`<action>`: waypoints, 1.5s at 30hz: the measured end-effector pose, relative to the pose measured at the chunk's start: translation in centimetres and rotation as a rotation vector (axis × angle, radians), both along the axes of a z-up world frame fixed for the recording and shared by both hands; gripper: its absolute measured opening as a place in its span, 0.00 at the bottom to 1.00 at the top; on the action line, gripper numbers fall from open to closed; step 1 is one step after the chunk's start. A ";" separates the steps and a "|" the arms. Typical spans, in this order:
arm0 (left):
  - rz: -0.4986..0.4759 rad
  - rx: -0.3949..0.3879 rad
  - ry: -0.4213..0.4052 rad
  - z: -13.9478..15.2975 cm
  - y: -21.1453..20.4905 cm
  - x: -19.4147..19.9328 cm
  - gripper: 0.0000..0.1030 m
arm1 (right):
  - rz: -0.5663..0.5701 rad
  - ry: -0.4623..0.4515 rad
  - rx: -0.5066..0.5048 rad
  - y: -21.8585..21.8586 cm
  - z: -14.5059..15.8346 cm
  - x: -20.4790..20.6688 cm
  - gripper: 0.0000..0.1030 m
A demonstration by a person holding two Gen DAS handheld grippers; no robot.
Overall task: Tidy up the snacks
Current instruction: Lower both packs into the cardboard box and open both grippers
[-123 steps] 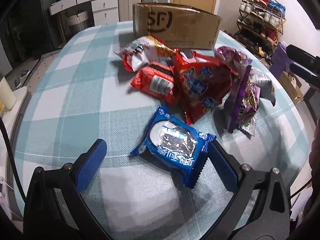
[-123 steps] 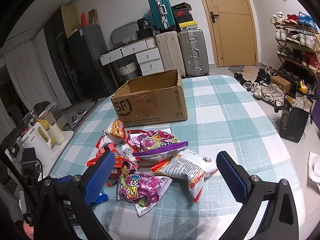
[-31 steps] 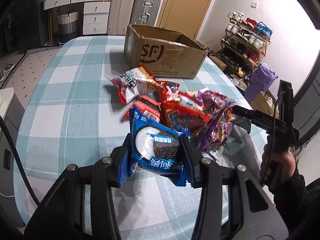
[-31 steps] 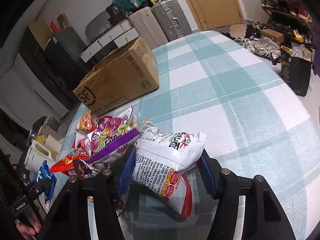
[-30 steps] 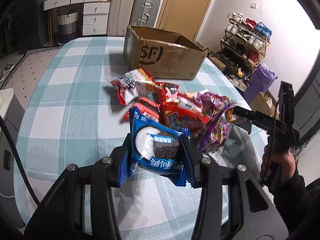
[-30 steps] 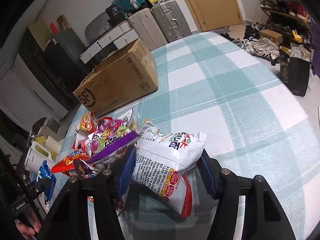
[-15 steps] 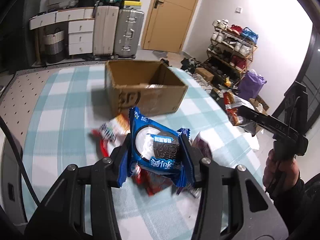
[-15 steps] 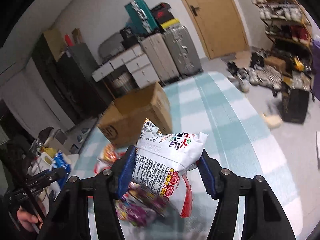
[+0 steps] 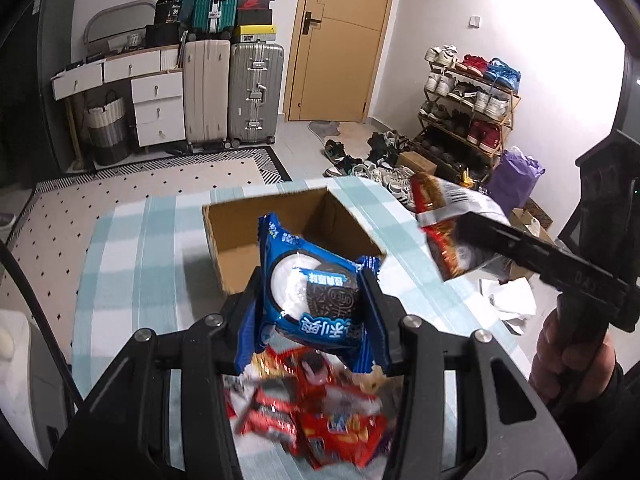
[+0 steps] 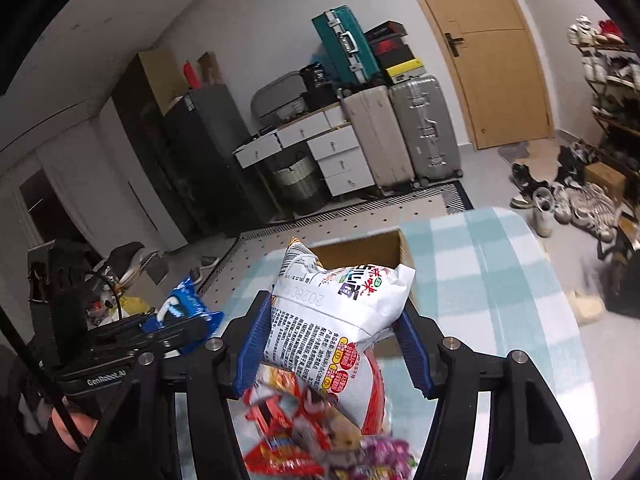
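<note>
My left gripper (image 9: 316, 300) is shut on a blue Oreo packet (image 9: 314, 292) and holds it in the air in front of the open cardboard box (image 9: 248, 228). My right gripper (image 10: 336, 340) is shut on a white and red snack bag (image 10: 332, 328), also lifted, with the box (image 10: 360, 250) just behind it. The right gripper with its bag (image 9: 452, 220) shows at the right of the left wrist view. The left gripper with the Oreo packet (image 10: 184, 308) shows at the left of the right wrist view. The box looks empty inside.
A heap of red and purple snack packets (image 9: 320, 412) lies on the checked tablecloth (image 9: 120, 260) below both grippers; it also shows in the right wrist view (image 10: 320, 440). Suitcases, drawers, a door and a shoe rack stand beyond the table.
Both grippers have risen from the table with their packets and moved toward the box. The snack heap has dropped low in both views and the box opening now shows.
</note>
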State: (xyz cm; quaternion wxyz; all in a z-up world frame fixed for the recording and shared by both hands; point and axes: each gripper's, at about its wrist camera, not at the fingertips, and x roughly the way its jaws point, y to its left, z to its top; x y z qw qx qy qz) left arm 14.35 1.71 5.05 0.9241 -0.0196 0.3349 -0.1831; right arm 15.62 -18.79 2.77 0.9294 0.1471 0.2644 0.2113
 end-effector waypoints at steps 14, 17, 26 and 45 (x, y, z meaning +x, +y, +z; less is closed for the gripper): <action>0.012 0.016 0.048 0.8 -1.8 12.5 0.41 | 0.017 0.020 -0.053 3.0 1.0 11.0 0.58; 0.022 -0.002 0.094 -1.1 -1.6 15.7 0.41 | 0.016 0.044 -0.055 3.5 -0.2 13.8 0.58; 0.025 -0.004 0.222 -8.7 -0.5 21.1 0.41 | 0.025 0.122 -0.143 5.1 -5.5 18.7 0.58; 0.047 -0.056 0.304 -13.5 0.5 22.9 0.75 | 0.012 0.138 -0.143 4.2 -8.9 20.4 0.72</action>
